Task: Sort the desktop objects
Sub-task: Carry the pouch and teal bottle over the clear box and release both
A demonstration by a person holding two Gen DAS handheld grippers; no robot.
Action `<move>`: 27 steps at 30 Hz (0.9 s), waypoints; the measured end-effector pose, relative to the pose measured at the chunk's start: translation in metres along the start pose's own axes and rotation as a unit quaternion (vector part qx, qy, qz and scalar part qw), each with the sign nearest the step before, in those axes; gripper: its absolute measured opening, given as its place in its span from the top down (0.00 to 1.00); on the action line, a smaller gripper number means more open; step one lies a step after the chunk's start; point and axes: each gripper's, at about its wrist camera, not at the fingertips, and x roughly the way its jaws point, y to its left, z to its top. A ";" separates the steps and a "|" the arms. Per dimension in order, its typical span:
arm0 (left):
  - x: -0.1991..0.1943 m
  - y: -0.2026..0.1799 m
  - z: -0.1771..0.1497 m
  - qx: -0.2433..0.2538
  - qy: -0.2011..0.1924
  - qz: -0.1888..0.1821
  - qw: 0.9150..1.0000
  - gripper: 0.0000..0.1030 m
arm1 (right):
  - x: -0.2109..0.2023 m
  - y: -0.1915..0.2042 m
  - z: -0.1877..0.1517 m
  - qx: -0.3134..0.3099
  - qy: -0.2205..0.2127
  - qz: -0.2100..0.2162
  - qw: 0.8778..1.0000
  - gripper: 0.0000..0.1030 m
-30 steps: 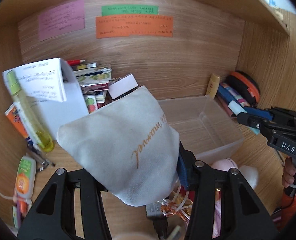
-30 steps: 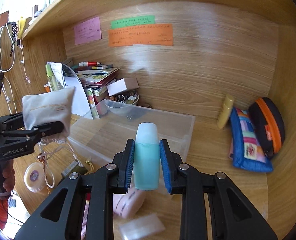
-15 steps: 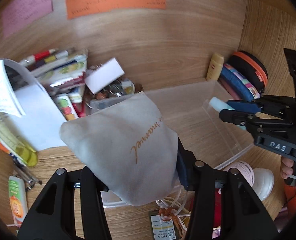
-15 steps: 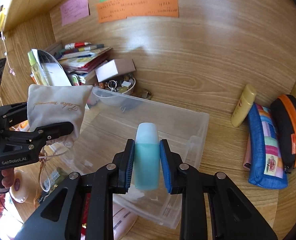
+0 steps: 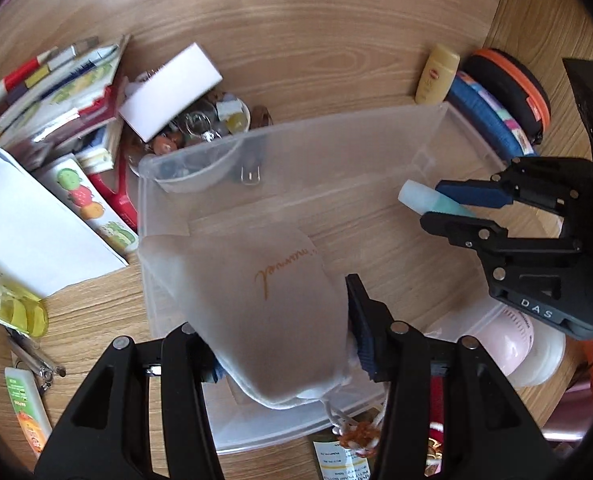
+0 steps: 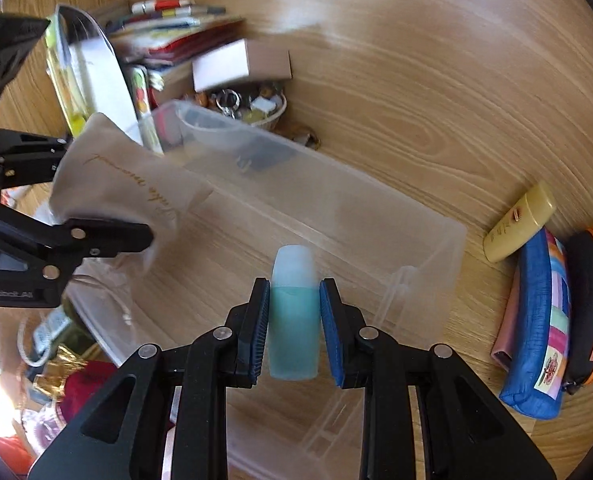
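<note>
A clear plastic bin (image 5: 296,136) (image 6: 428,232) stands on the wooden desk. My left gripper (image 5: 280,344) is shut on a grey cloth pouch (image 5: 272,300) with gold lettering and holds it over the bin's left part; the pouch also shows in the right wrist view (image 6: 128,176). My right gripper (image 6: 294,312) is shut on a small teal bottle (image 6: 294,320) with a frosted cap and holds it over the bin's right part. That bottle (image 5: 428,200) and right gripper (image 5: 452,206) also show in the left wrist view.
Books, papers and a white box (image 5: 172,84) pile up left of the bin, by a small bowl of trinkets (image 5: 200,128). A yellow tube (image 6: 516,224), a blue pouch (image 6: 540,328) and an orange-trimmed black case (image 6: 592,308) lie at the right. Pink items (image 5: 508,336) sit in front.
Both grippers have moved forward and down over the bin, each still holding its object. The pouch now hangs inside the bin's outline.
</note>
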 end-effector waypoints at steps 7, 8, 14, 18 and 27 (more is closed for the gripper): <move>0.008 0.002 0.003 0.014 0.011 0.004 1.000 0.50 | 0.012 0.001 0.002 -0.003 0.027 0.009 1.000 0.78; 0.008 0.003 0.004 0.015 0.010 0.004 1.000 0.49 | 0.012 0.001 0.002 -0.003 0.026 0.008 1.000 0.78; -0.002 0.013 0.012 0.007 -0.009 0.002 1.000 0.38 | 0.009 0.002 0.001 -0.006 0.027 0.004 1.000 0.77; -0.014 0.014 0.011 0.009 -0.025 0.011 1.000 0.31 | 0.003 0.001 0.002 0.001 0.017 0.003 1.000 0.66; -0.056 0.012 0.002 0.004 -0.087 0.051 0.995 0.17 | -0.048 0.003 -0.002 0.020 -0.048 -0.007 0.999 0.34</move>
